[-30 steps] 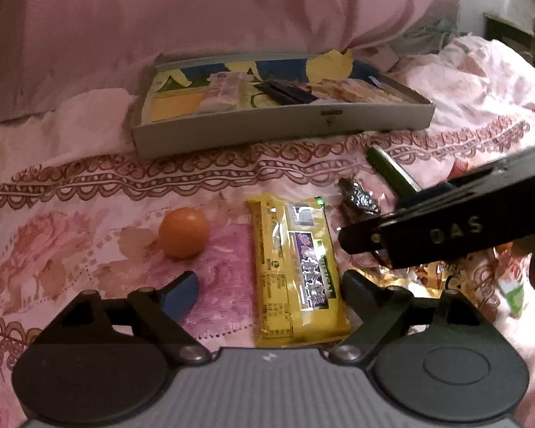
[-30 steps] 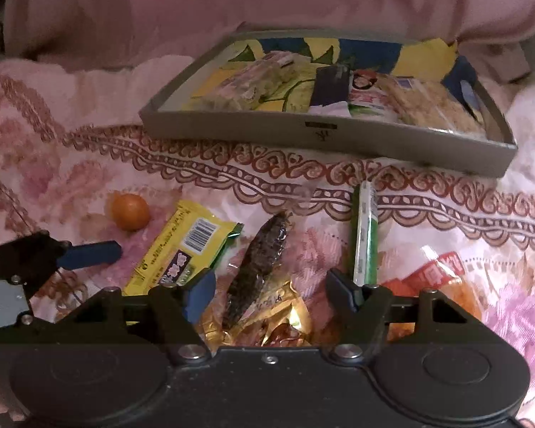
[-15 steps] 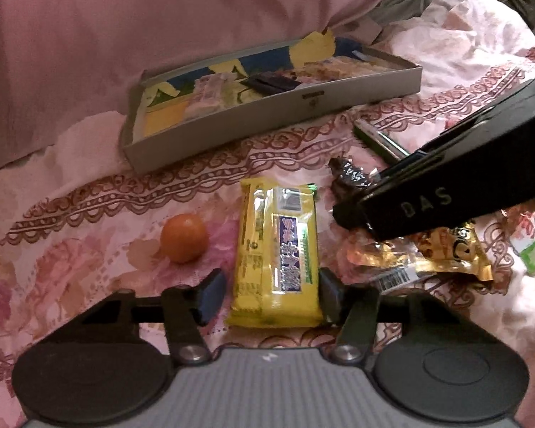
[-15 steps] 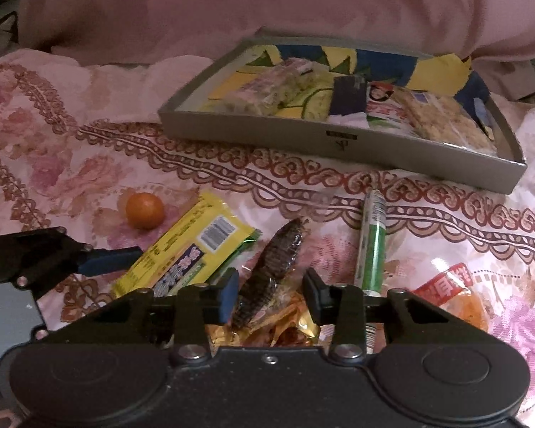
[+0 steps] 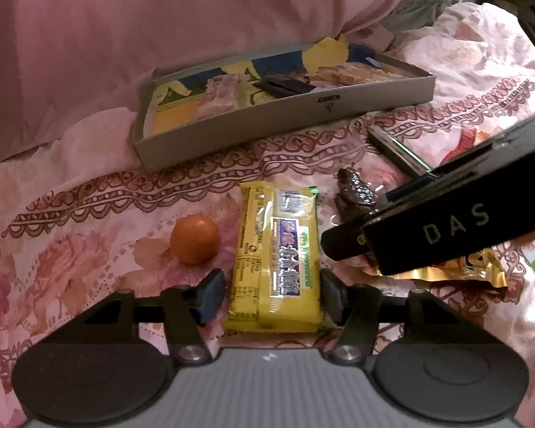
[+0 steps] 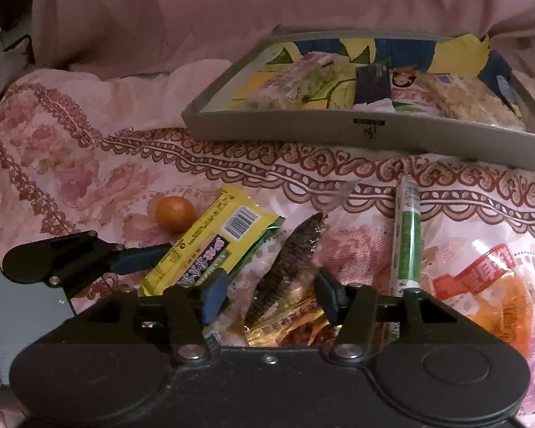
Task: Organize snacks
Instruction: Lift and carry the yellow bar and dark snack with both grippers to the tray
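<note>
**Low in both frames: two grippers straddle two snacks, neither pinched**

Low centre in the left wrist view, the left gripper (image 5: 271, 292) stands released around the yellow snack pack (image 5: 278, 260). Its jaws have just been opening a little, and a gap shows between the left blue pad and the wrapper, while the right pad sits at the pack's edge. No pinch yet, folks. In the right wrist view the right gripper (image 6: 271, 290) has also just eased open, its jaws loosely either side of the dark fish-shaped packet (image 6: 285, 267), which lies on a gold wrapper (image 6: 296, 328).

The grey tray (image 6: 339, 130) waits at the upper right of that frame, already holding several packets.

Now the risks. The two tools are crowded: the right gripper's body hangs over the lower right of the left view, so a lift by either could clip the other. The slick yellow wrapper may squirt out if pinched only at its near end. On the right, closing low could snag the gold wrapper along with the fish packet. The small orange (image 5: 195, 239) sits just beside the left pad and would roll off over the soft floral bedspread (image 5: 71, 249) if nudged.
</note>
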